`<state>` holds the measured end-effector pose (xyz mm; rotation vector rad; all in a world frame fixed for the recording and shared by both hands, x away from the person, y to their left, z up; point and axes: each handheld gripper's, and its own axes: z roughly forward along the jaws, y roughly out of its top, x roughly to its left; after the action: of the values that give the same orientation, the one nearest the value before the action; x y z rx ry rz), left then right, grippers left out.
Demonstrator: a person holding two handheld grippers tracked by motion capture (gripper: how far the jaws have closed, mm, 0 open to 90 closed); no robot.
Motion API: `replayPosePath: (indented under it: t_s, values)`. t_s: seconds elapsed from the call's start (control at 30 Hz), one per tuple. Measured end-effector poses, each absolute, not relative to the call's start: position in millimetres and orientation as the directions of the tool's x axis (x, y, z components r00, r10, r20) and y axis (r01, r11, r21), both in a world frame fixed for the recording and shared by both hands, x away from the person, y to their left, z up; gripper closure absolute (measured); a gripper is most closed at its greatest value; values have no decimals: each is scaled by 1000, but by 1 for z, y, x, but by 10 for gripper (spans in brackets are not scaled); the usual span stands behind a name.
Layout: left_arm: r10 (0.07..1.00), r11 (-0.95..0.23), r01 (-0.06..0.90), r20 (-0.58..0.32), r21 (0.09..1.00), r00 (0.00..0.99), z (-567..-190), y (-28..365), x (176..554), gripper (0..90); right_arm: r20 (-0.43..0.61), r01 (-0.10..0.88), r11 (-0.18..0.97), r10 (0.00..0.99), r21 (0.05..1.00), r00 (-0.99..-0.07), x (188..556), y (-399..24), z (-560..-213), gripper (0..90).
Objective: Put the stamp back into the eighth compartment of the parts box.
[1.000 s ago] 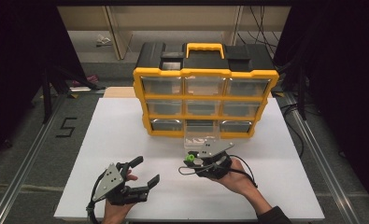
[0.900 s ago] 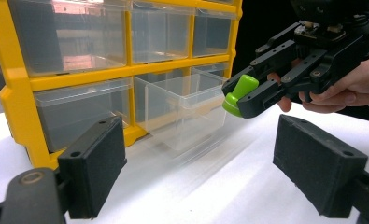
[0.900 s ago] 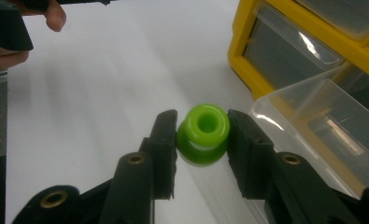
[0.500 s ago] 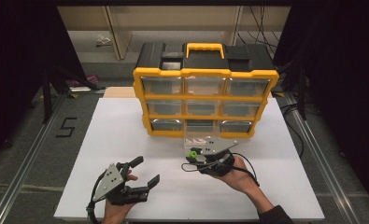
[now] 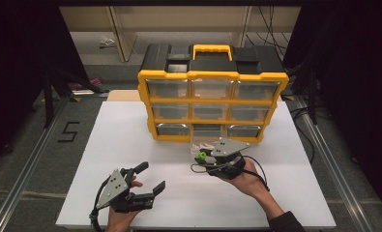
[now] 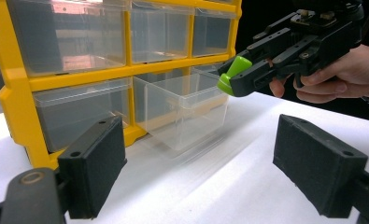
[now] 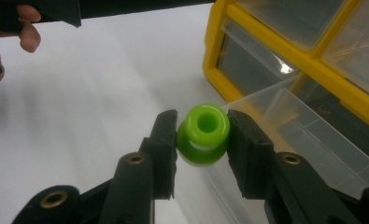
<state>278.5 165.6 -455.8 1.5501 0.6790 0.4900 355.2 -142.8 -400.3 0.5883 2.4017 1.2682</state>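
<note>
A yellow and black drawer organizer (image 5: pixel 213 99) stands at the back of the white table (image 5: pixel 130 145). Its bottom middle clear drawer (image 5: pixel 205 140) (image 6: pixel 182 109) (image 7: pixel 308 140) is pulled out. My right gripper (image 5: pixel 201 157) (image 7: pixel 202 135) is shut on a small green spool (image 5: pixel 201 155) (image 6: pixel 233 72) (image 7: pixel 204 133) and holds it just in front of that drawer, near its left corner. My left gripper (image 5: pixel 147 179) (image 6: pixel 215 163) stands open near the table's front edge with nothing between its pads (image 6: pixel 95 158).
The other clear drawers (image 5: pixel 169 89) of the organizer are closed. Beyond the table, metal rails (image 5: pixel 29 164) run along both sides, and a floor mark "5" (image 5: pixel 68 131) lies at the left. Bare white table lies between the two grippers.
My right gripper has crept slightly toward the open drawer with the green spool still in its jaws. The left gripper has stayed put.
</note>
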Motion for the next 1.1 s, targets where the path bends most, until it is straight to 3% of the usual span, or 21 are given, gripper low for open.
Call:
replayPosePath:
  t_s: [1.1]
  values:
    - [678,-15,130,-85,991,730,-456,166,278,165,-100,230,439,611,869,-785,377,-156,-399,646]
